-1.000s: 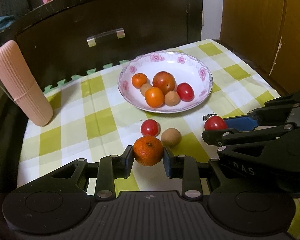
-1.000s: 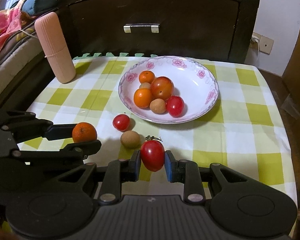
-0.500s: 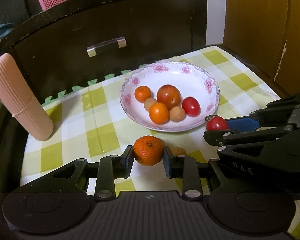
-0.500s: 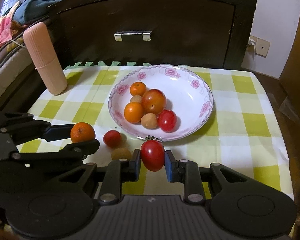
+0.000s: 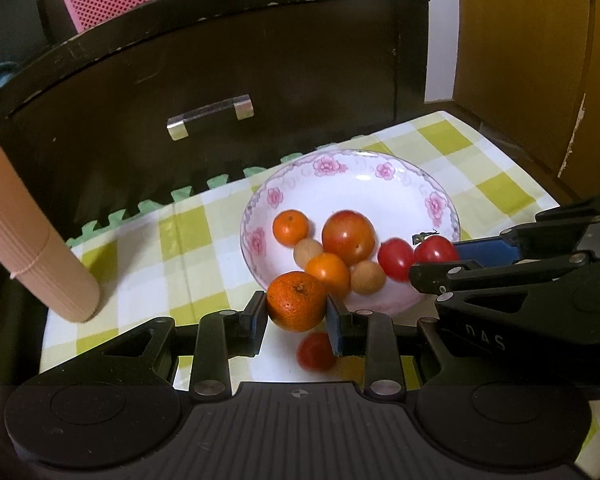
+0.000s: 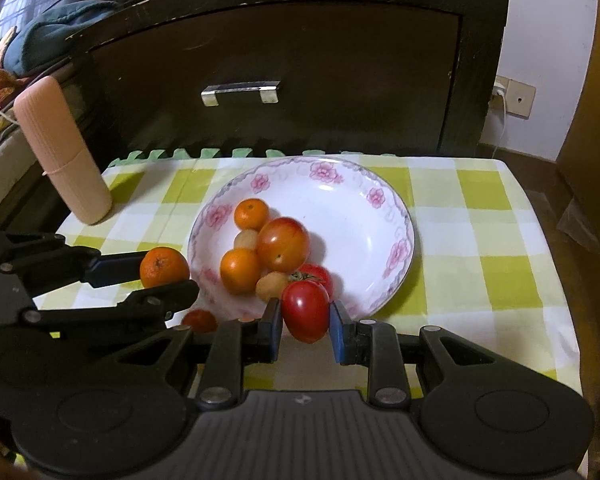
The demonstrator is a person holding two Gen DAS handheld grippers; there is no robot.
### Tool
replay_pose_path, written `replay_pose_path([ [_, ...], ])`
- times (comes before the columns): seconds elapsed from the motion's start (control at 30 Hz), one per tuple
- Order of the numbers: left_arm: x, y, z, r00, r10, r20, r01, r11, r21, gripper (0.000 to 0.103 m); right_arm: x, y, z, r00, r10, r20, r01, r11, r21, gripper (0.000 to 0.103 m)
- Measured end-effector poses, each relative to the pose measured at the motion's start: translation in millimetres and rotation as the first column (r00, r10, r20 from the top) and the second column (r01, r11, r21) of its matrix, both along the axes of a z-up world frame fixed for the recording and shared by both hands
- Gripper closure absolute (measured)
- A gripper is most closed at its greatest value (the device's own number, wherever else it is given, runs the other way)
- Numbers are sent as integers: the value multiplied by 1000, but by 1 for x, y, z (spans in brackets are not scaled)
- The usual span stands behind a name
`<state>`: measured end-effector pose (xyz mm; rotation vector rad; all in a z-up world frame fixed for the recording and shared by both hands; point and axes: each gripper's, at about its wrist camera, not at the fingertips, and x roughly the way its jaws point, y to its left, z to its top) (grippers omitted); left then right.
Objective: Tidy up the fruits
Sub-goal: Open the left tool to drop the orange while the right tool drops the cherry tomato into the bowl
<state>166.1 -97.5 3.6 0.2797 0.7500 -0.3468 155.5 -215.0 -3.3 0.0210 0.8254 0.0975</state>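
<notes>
A white flowered bowl (image 5: 384, 176) (image 6: 364, 204) on the checked cloth holds several fruits: small oranges, a large red-orange tomato (image 5: 348, 237) (image 6: 283, 244), brown longans and a red tomato. My left gripper (image 5: 296, 314) (image 6: 162, 276) is shut on an orange mandarin (image 5: 296, 301) (image 6: 164, 267), held just at the bowl's near-left rim. My right gripper (image 6: 305, 326) (image 5: 436, 258) is shut on a red tomato (image 6: 305, 311) (image 5: 436, 249) over the bowl's near rim. One small red tomato (image 5: 316, 352) (image 6: 199, 321) lies on the cloth below the left gripper.
A ribbed pink cylinder (image 5: 28, 236) (image 6: 62, 152) stands on the cloth at the left. A dark wooden cabinet with a metal drawer handle (image 5: 209, 116) (image 6: 240, 91) rises right behind the table. A wooden panel (image 5: 540, 60) borders the right side.
Both grippers have moved forward toward the bowl with their fruits held. The loose tomato on the cloth now sits under the left gripper, and the loose longan is out of sight.
</notes>
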Motion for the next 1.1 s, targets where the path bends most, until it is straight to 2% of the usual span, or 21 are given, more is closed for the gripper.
replay_pose_path([
  [0.33,34,-15,4,1000,4,20,-4,1000,-5,66,34,-17,1,999,-42,15,41,998,44,77],
  [0.67,61,-25,-7,1000,-10,9,10,1000,0,66,63,-29,-11,998,-61,3,61,997,57,77],
  [1.1,74,-33,-17,1000,-7,21,6,1000,20,65,75,-36,-27,998,-55,-4,55,996,74,77],
])
